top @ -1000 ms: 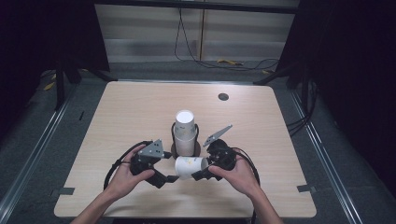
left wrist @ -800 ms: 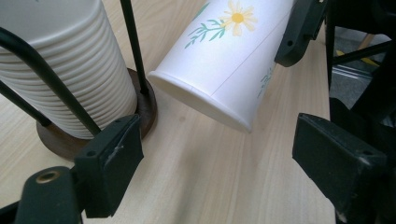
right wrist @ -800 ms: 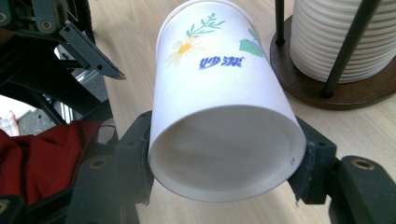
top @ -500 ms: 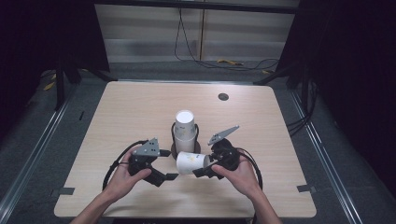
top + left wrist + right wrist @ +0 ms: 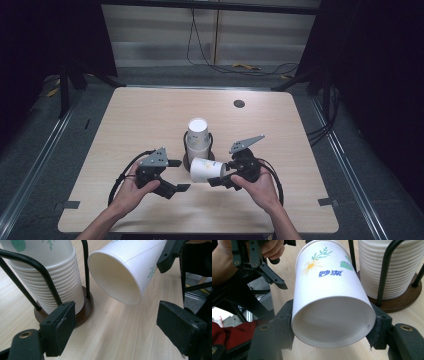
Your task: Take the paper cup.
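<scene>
The left gripper (image 5: 176,175) hangs over the table (image 5: 130,120) with jaws spread and empty, facing the open mouth of the paper cup (image 5: 206,169). The right gripper (image 5: 220,175) pinches that cup near its base, sideways above the wood, just in front of the cup stack (image 5: 198,134) in its wire holder (image 5: 212,142). The cup looks light, thin and easily crushed, so a gentle grip near the stiffer rim or base seems best; the smooth tabletop has room all around, and the surroundings are dark.

Support surface: table (image 5: 150,120), light wood-grain top with rounded corners, standing on a grey floor (image 5: 45,150).
Built-in feature: dark round grommet (image 5: 239,103) set in the top near the far edge, right of centre.
Item resting on top: cup holder (image 5: 186,161), round dark-brown base with black wire uprights, near the table's centre.
Holder contents: stack of white paper cups (image 5: 198,136), upside down.
</scene>
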